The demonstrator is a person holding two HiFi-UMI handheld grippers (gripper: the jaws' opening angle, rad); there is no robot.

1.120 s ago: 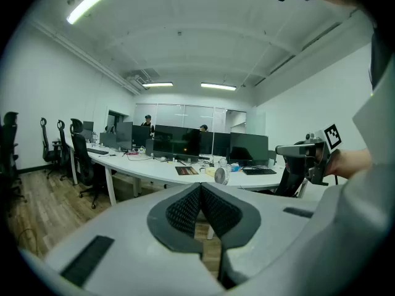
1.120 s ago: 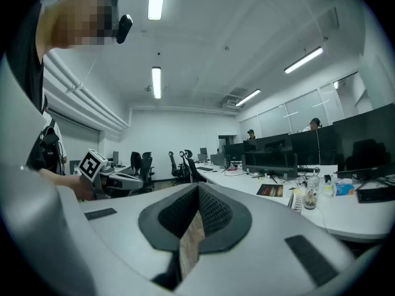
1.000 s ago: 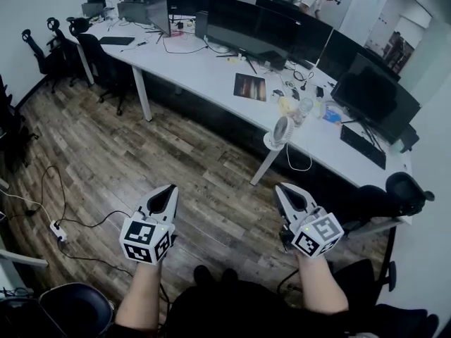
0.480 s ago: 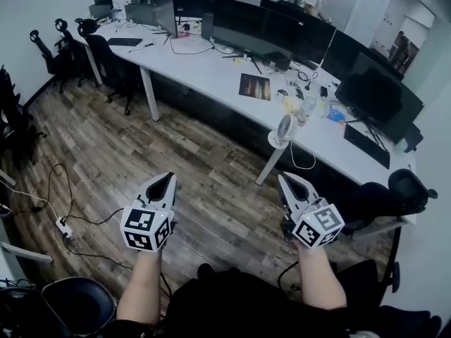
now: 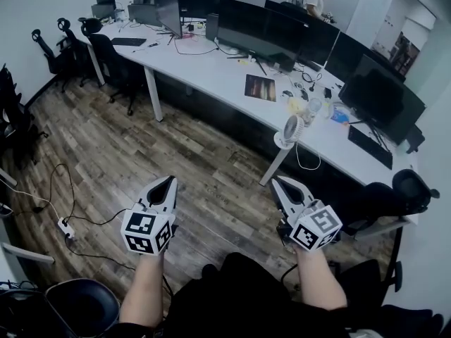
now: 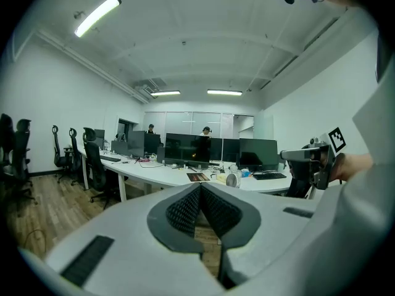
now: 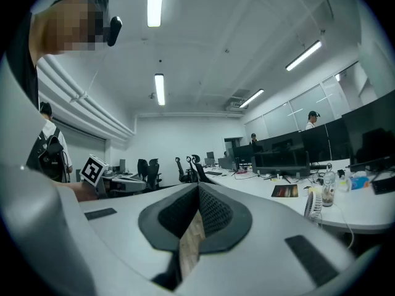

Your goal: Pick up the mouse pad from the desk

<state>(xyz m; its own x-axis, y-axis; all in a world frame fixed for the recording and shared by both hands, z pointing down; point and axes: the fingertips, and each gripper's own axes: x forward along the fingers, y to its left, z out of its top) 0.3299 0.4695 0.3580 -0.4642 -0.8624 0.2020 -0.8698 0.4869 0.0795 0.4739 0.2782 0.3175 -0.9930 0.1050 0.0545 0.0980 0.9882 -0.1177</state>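
Nothing picked up yet — the mouse pad is seen flat on the desk, well ahead of both sets of jaws. Left gripper and right gripper are shut, with nothing gripped — approach and grasp are judged still to be done.

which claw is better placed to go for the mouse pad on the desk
Right, probably. In the head view the right claw sits nearer the mouse pad on the white desk than the left claw. Both are shut, empty and well short of the desk.
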